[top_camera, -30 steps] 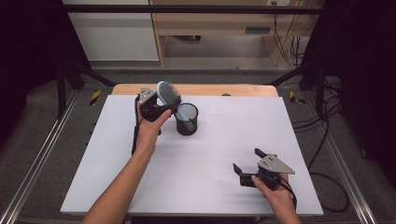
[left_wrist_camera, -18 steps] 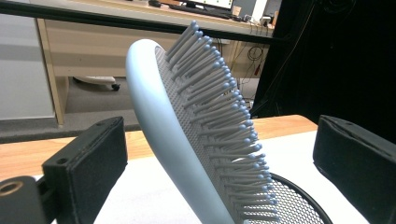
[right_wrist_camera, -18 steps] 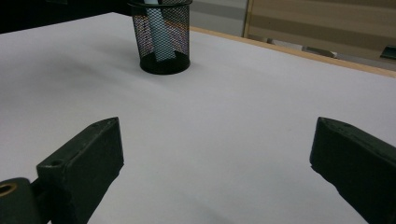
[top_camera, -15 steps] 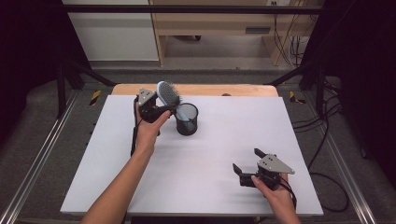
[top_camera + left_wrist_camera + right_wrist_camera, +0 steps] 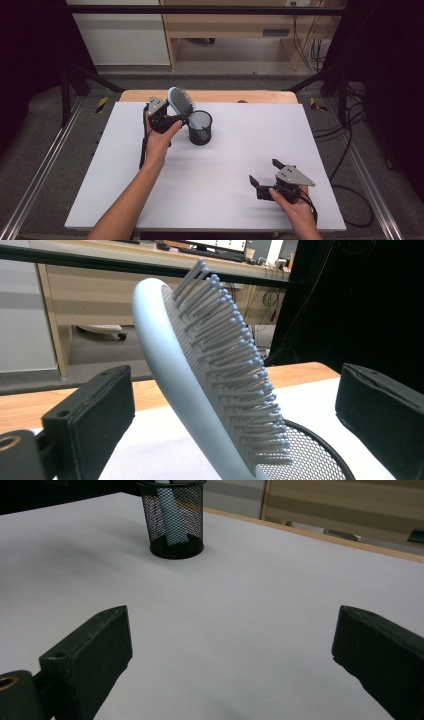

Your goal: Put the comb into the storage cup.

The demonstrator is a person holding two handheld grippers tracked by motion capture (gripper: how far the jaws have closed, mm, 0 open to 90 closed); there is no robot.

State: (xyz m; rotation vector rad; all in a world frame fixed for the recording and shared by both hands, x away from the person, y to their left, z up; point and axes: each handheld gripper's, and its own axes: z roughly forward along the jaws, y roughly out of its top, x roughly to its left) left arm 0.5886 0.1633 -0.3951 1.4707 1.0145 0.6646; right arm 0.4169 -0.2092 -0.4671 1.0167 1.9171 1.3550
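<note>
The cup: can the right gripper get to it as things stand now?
Probably yes. The right gripper is open and the white table between it and the cup is bare. The left gripper stands beside the brush on the cup's far side.

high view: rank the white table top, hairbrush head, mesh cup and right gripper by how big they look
1. White table top, by far the largest.
2. Right gripper.
3. Mesh cup and hairbrush head: too alike to rank, the brush standing handle-down in the cup.

The right gripper's nearness to the camera may inflate it.

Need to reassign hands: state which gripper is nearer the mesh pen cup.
Left. The left gripper sits right beside the mesh pen cup; the right gripper rests far off near the table's front edge.
</note>
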